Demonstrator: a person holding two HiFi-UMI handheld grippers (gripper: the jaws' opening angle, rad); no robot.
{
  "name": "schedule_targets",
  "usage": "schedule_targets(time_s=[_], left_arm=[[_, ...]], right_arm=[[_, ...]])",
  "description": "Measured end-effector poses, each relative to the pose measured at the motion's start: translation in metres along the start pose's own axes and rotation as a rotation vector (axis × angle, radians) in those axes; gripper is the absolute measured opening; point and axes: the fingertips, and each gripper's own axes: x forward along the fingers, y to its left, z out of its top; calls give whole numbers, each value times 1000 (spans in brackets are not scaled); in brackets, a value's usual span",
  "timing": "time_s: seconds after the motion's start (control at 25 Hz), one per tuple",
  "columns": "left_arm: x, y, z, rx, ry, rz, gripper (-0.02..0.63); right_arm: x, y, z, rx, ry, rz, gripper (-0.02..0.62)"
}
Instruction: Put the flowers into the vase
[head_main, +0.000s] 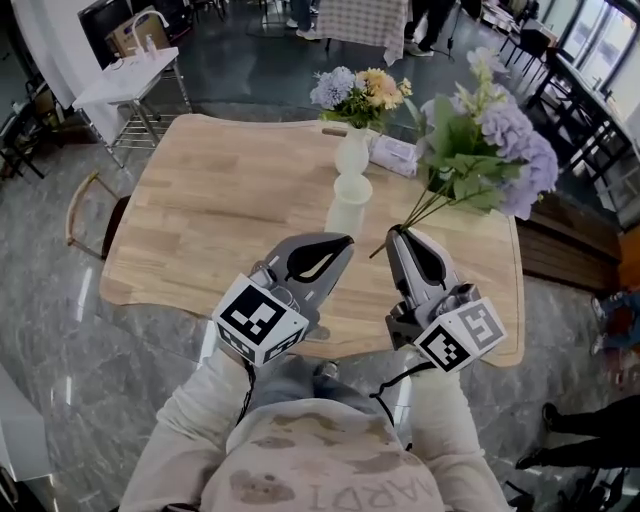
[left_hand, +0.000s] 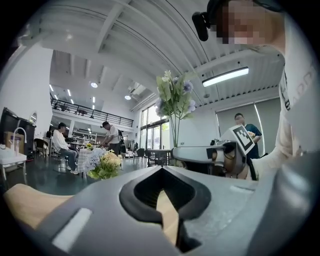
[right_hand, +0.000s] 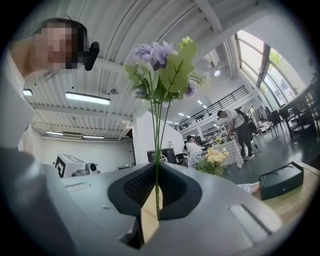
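My right gripper (head_main: 398, 233) is shut on the green stems of a purple flower bunch (head_main: 490, 150), which it holds up over the right side of the wooden table (head_main: 210, 210). In the right gripper view the stems (right_hand: 157, 165) run up from between the closed jaws to the blooms (right_hand: 162, 62). An empty pale vase (head_main: 349, 203) stands just beyond both grippers. Behind it a white vase (head_main: 352, 150) holds a blue and yellow bouquet (head_main: 360, 92). My left gripper (head_main: 343, 242) is shut with nothing in it, next to the right one.
A white packet (head_main: 395, 155) lies beside the far vase. A dark box (right_hand: 280, 180) sits on the table at the right. A chair (head_main: 90, 210) stands at the table's left edge and a white side table (head_main: 130, 75) further back. People stand around the room.
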Motion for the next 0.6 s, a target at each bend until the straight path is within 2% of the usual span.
schedule_targets(time_s=[0.32,0.6], left_arm=[[22,38,-8,-20,15,2,1],[34,76,-13,-40,27,-3,1]], right_arm=[[68,-49,7,-32,24,-13,40],[127,-91,-25,-51,98,-61,40]])
